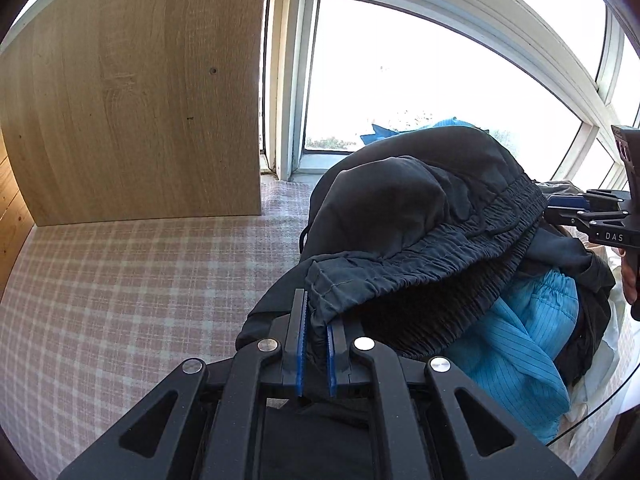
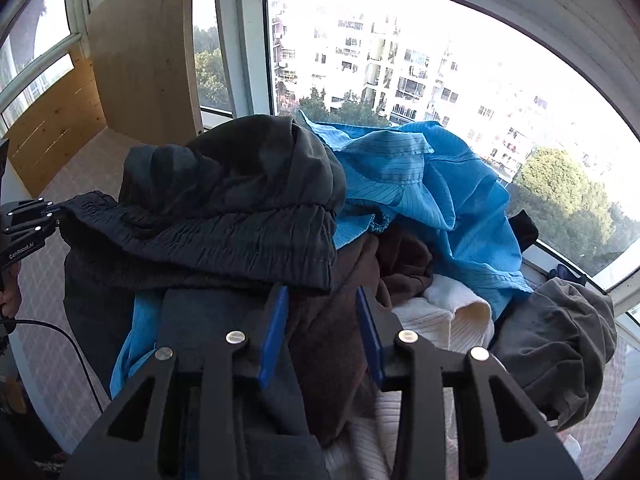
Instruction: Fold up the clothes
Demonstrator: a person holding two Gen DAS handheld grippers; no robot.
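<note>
A wooden panel [image 1: 132,92] stands beside the window [image 1: 420,72] on a checked cloth [image 1: 120,280].

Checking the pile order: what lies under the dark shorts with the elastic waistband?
Under the dark shorts show a blue striped garment, a brown garment and a cream garment. Anything deeper is covered.

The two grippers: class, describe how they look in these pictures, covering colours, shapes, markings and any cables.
Both the left gripper and the right gripper are black, with angular linkage arms, triangular cut-outs and round silver pins. Their fingers carry blue pads, ridged on the left one. White lettering marks each body: "GenRobot.AI" on the left, "DAS" on the right. A thin black cable trails below the left gripper.
</note>
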